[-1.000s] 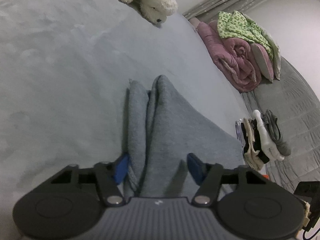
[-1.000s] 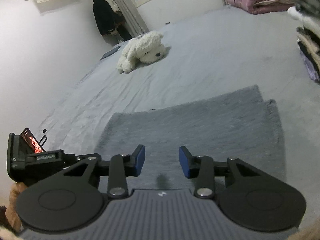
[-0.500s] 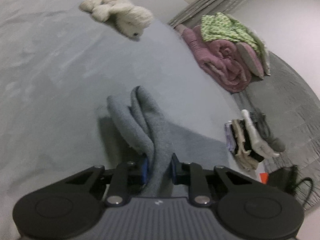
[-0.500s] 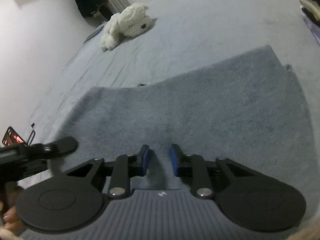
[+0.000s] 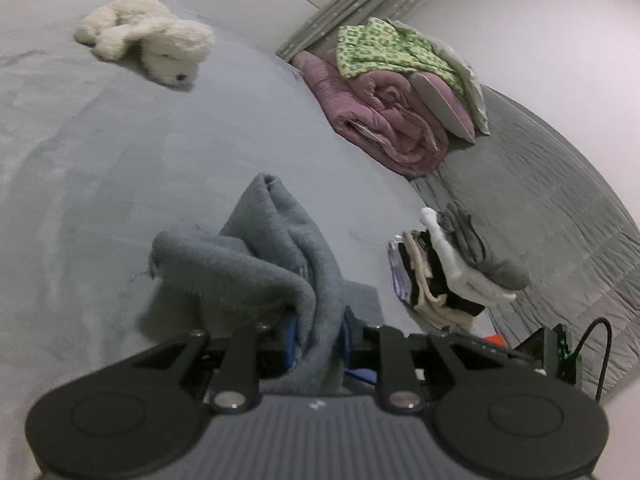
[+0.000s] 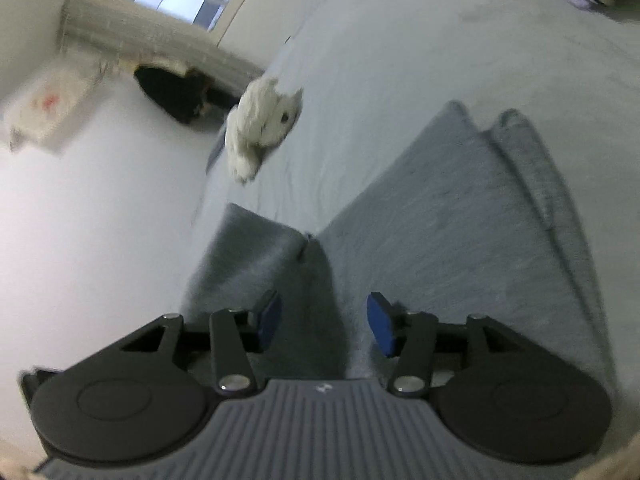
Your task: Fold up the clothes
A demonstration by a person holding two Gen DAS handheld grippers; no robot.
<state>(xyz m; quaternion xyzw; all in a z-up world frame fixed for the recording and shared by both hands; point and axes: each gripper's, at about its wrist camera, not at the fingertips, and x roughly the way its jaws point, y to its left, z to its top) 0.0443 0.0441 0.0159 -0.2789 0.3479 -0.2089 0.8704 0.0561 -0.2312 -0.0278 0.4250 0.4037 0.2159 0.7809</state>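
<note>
A grey knit garment (image 5: 280, 256) rises off the grey bed sheet (image 5: 120, 152) in a bunched fold. My left gripper (image 5: 318, 334) is shut on that fold, the cloth pinched between its blue pads. In the right wrist view the same grey garment (image 6: 460, 216) lies spread flat, with one raised fold (image 6: 280, 264) running back between the fingers. My right gripper (image 6: 324, 320) has its jaws opening, and the blue pads (image 6: 380, 324) stand clear of the cloth on both sides.
A white plush dog (image 5: 152, 36) lies far up the bed. A pink quilt (image 5: 384, 112) with a green patterned cloth (image 5: 384, 48) on it sits at the right. A stack of folded clothes (image 5: 448, 268) stands to the right of the garment. A small black device with a cable (image 5: 560, 352) lies at the lower right.
My left gripper closed on the garment's fold and lifted it up off the bed. My right gripper closed over the flat cloth, then rolled and spread its jaws apart again.
</note>
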